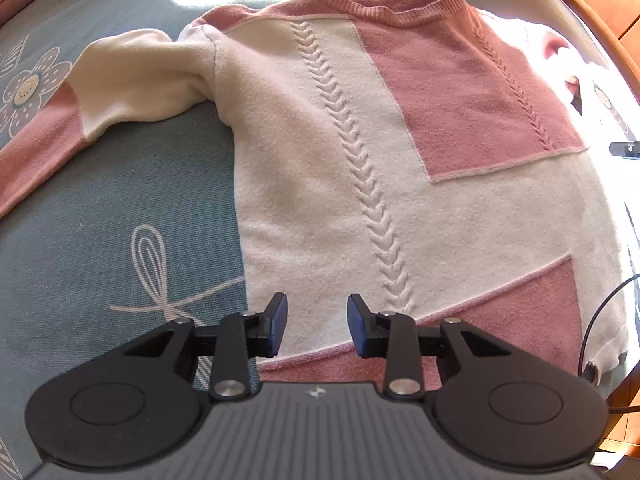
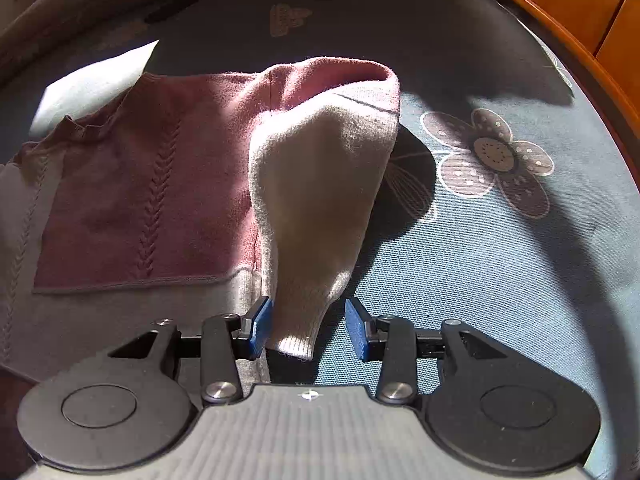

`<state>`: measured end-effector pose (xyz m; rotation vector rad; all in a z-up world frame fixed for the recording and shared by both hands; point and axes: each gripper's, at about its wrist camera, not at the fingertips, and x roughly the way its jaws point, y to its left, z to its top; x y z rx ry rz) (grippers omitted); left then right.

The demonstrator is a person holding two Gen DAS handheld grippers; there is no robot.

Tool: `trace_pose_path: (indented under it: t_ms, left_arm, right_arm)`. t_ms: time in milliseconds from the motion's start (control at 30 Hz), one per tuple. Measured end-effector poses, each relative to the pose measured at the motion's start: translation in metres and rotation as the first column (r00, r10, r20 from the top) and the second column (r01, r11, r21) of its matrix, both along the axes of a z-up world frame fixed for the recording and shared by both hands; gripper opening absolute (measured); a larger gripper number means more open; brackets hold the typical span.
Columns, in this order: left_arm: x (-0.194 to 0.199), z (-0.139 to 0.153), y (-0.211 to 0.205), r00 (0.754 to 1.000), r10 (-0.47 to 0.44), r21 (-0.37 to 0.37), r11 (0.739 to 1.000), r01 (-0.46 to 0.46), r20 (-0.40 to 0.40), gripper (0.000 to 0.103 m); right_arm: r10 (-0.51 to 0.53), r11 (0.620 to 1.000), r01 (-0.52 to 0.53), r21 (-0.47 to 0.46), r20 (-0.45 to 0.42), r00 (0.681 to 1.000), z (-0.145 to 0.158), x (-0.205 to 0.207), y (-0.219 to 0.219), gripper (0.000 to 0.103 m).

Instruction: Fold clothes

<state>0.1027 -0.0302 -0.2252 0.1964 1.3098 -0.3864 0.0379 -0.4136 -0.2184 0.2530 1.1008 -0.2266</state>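
Under everything you have the blue-grey cover (image 1: 120, 208) with its printed flowers, filling both views, and a wooden edge (image 2: 560, 12) curves past at one o'clock in the right wrist view. On the cover lies the pink and cream sweater (image 1: 360, 152), spread flat on its body, collar toward twelve o'clock in your left view and hem at six. Its one sleeve (image 1: 100, 92) trails out to nine o'clock there. The other sleeve (image 2: 320, 184) is raised from the shoulder and runs down to six o'clock in the right view. Your right gripper (image 2: 309, 328) stands part open with that cuff between the pads; the cuff lies against the left pad, apart from the right one. Your left gripper (image 1: 317, 326) is part open over the hem, holding nothing.
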Motion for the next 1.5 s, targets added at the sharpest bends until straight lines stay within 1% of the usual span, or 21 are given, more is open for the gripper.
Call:
trace_pose_path:
  t_ms: [167,200,233,300,333,367,467,567,633,733,867,900,967,1067,1133,1200,1233,1267,1367,1400,1500]
  left_arm:
    - [-0.001,-0.002,-0.013,0.999,-0.036,0.005,0.999,0.036,0.000,0.033]
    - [-0.001,-0.002,-0.014,0.999,-0.042,0.008,0.999,0.042,0.002,0.033]
    - [-0.002,-0.002,-0.014,0.999,-0.048,0.010,0.999,0.048,0.006,0.033]
    - [-0.001,-0.002,-0.013,0.999,-0.053,0.016,0.998,0.053,0.010,0.034]
    - [-0.001,-0.002,-0.013,0.998,-0.054,0.019,0.998,0.054,0.012,0.034]
    - [0.000,-0.003,-0.011,0.999,-0.052,0.021,0.998,0.052,0.011,0.034]
    - [0.002,-0.004,-0.007,0.999,-0.034,0.026,0.999,0.034,0.007,0.033]
    - [0.003,-0.005,-0.004,0.999,-0.031,0.028,0.999,0.031,0.008,0.034]
    - [0.003,-0.005,-0.003,0.999,-0.035,0.033,0.999,0.035,0.010,0.034]
    - [0.004,-0.006,0.001,0.999,-0.035,0.043,0.998,0.035,0.011,0.034]
    - [0.005,-0.006,0.006,1.000,-0.027,0.052,0.998,0.027,0.010,0.034]
    - [0.005,-0.006,0.007,1.000,-0.026,0.053,0.998,0.026,0.010,0.034]
    - [0.006,-0.005,0.008,1.000,-0.024,0.056,0.998,0.023,0.011,0.034]
    - [0.006,-0.005,0.008,1.000,-0.023,0.052,0.998,0.022,0.013,0.034]
    - [0.006,-0.005,0.008,1.000,-0.021,0.049,0.999,0.020,0.015,0.034]
    - [0.006,-0.005,0.007,1.000,-0.018,0.046,0.999,0.017,0.018,0.034]
    - [0.005,-0.004,0.008,1.000,-0.017,0.043,0.999,0.017,0.019,0.034]
    - [0.005,-0.004,0.008,1.000,-0.018,0.043,0.999,0.017,0.020,0.034]
    - [0.003,-0.003,0.013,1.000,-0.015,0.046,0.999,0.014,0.023,0.034]
    - [0.003,-0.004,0.015,1.000,-0.008,0.044,0.999,0.007,0.024,0.035]
    - [0.003,-0.006,0.025,0.999,0.043,0.022,0.999,-0.044,0.017,0.040]
  right_arm:
    - [0.000,1.000,0.000,-0.010,0.024,1.000,-0.020,0.030,0.005,0.050]
    - [0.021,1.000,-0.021,-0.013,0.013,1.000,-0.022,0.032,0.005,0.041]
    - [0.044,0.999,-0.044,-0.014,0.000,0.999,-0.023,0.033,0.005,0.026]
    - [0.099,0.994,-0.100,-0.043,-0.021,0.995,-0.022,0.034,0.008,0.024]
    - [0.132,0.988,-0.134,-0.074,-0.030,0.991,-0.020,0.034,0.010,0.017]
    - [0.177,0.971,-0.185,-0.149,-0.062,0.982,-0.017,0.033,0.014,0.008]
    - [0.295,0.881,-0.333,-0.337,-0.160,0.942,-0.012,0.029,0.019,0.009]
    - [0.351,0.753,-0.441,-0.489,-0.268,0.897,-0.013,0.025,0.011,0.009]
    - [0.349,0.674,-0.485,-0.557,-0.338,0.874,-0.015,0.022,-0.001,0.008]
    - [0.305,0.601,-0.499,-0.624,-0.398,0.865,-0.014,0.019,-0.026,0.008]
    - [0.222,0.461,-0.510,-0.726,-0.462,0.858,-0.009,0.019,-0.065,0.008]
    - [0.200,0.437,-0.508,-0.743,-0.470,0.860,-0.007,0.020,-0.074,0.008]
    - [0.166,0.360,-0.510,-0.781,-0.484,0.859,-0.003,0.023,-0.091,0.008]
    - [0.142,0.272,-0.519,-0.811,-0.499,0.855,0.001,0.027,-0.109,0.008]
    - [0.136,0.229,-0.547,-0.805,-0.530,0.837,-0.005,0.025,-0.113,0.010]
    - [0.117,0.235,-0.581,-0.779,-0.571,0.813,-0.017,0.022,-0.118,0.015]
    - [0.110,0.246,-0.588,-0.770,-0.581,0.806,-0.023,0.020,-0.120,0.023]
    - [0.091,0.287,-0.582,-0.761,-0.584,0.807,-0.028,0.018,-0.122,0.025]
    - [0.048,0.440,-0.517,-0.734,-0.556,0.830,-0.035,0.013,-0.126,0.025]
    - [0.048,0.478,-0.501,-0.722,-0.548,0.835,-0.035,0.011,-0.125,0.025]
    - [0.089,0.627,-0.445,-0.639,-0.508,0.856,-0.031,0.001,-0.111,0.025]
